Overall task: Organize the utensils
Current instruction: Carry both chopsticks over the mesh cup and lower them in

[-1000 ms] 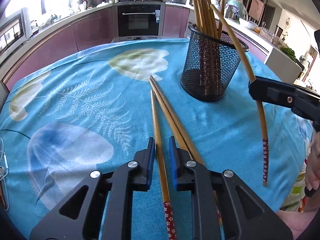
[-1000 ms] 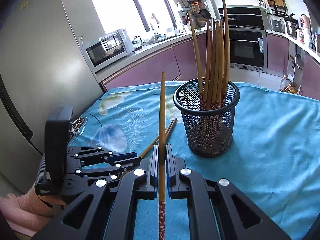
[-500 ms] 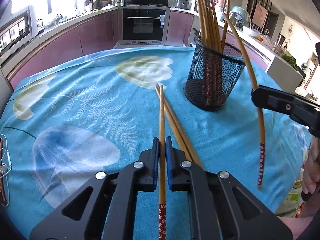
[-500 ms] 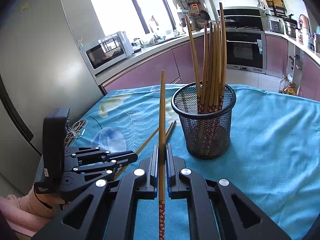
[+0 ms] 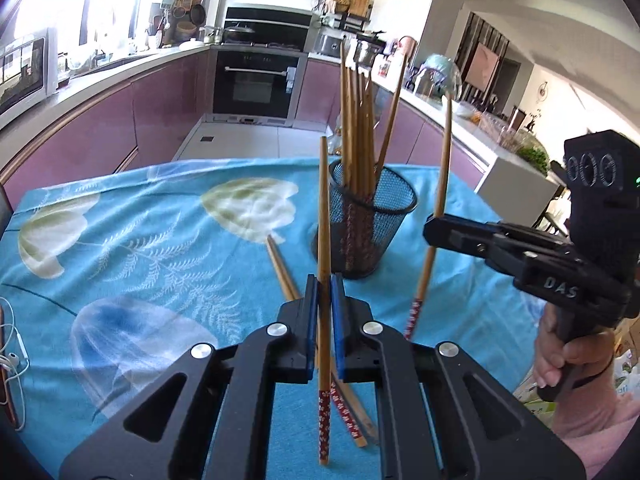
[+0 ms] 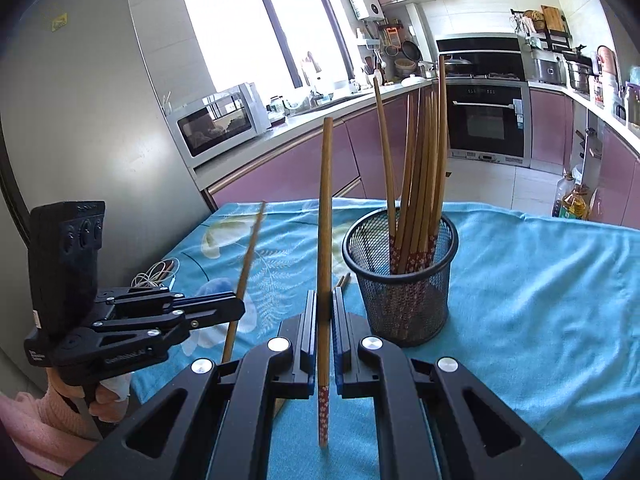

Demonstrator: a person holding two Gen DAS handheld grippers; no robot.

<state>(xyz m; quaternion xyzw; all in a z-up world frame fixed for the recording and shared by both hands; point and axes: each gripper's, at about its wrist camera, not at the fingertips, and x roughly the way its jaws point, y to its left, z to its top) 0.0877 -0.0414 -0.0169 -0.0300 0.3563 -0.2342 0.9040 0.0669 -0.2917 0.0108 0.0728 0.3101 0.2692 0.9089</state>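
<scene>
A black mesh holder (image 5: 366,226) with several wooden chopsticks stands on the blue tablecloth; it also shows in the right wrist view (image 6: 404,280). My left gripper (image 5: 324,284) is shut on a chopstick (image 5: 323,216), lifted and held upright near the holder's left side. My right gripper (image 6: 325,300) is shut on another chopstick (image 6: 324,216), also upright, in front of the holder. The right gripper shows in the left wrist view (image 5: 434,228), the left gripper in the right wrist view (image 6: 236,308). Two chopsticks (image 5: 280,268) lie on the cloth under my left gripper.
The round table (image 5: 140,248) has a blue flower-print cloth. White earphone cables (image 5: 12,364) lie at its left edge. Kitchen counters, an oven (image 5: 256,80) and a microwave (image 6: 220,120) stand beyond the table.
My left gripper closed on a chopstick from the cloth and has lifted and tilted it upright. My right gripper has kept its chopstick and stayed near the holder.
</scene>
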